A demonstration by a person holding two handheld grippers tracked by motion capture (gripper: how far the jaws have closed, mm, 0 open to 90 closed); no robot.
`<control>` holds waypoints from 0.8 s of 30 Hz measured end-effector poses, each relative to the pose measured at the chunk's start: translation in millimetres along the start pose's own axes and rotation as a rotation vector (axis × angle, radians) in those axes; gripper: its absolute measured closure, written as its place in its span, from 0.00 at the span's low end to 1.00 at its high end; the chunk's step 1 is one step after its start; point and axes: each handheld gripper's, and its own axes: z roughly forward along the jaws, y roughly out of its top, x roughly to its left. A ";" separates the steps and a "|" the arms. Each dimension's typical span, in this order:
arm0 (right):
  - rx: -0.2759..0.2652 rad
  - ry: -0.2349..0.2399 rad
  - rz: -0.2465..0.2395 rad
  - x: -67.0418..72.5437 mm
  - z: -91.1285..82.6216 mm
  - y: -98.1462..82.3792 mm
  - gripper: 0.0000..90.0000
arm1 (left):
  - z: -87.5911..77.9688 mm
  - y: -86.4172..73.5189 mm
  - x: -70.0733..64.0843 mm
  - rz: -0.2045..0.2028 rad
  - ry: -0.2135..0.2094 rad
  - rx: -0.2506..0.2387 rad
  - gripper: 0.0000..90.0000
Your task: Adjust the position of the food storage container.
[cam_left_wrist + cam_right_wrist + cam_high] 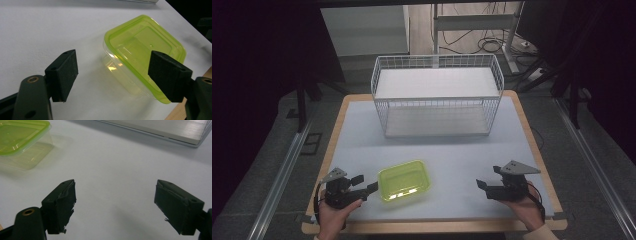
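High view: green-lidded container (404, 181) near-left on table (452, 150), lid on, contents not discernible, long axis roughly left-right, slightly skewed; wire basket (437, 95) at far side; left gripper (366, 183) just beside container, jaws apart. Left gripper view: container ahead, jaws clear of it. Right gripper view: right gripper (115, 207) jaws apart over bare table.

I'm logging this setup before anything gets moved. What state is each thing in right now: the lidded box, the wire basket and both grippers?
Clear plastic box with a yellow-green lid: lid on, upright on the table, not gripped.
White wire basket: upright at the far side of the table, nothing in it.
Left gripper: jaws open, right beside the box, one jaw in front of its lid edge.
Right gripper: jaws open, nothing between them.
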 end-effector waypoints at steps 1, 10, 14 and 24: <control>-0.007 0.000 -0.001 0.1 -0.9 -0.1 0.22 | 0.0 0.3 0.0 0.000 -0.001 0.000 0.26; -0.003 -0.024 -0.015 2.2 -2.9 -1.2 0.24 | -5.7 3.6 -4.0 0.015 -0.018 -0.015 0.37; 0.004 -0.025 -0.022 2.0 -1.9 -1.8 0.24 | -14.5 8.3 -6.5 0.035 -0.039 -0.025 0.57; 0.011 -0.035 -0.019 1.2 -2.6 -1.9 0.25 | -29.4 13.8 -0.7 0.047 0.031 0.048 1.00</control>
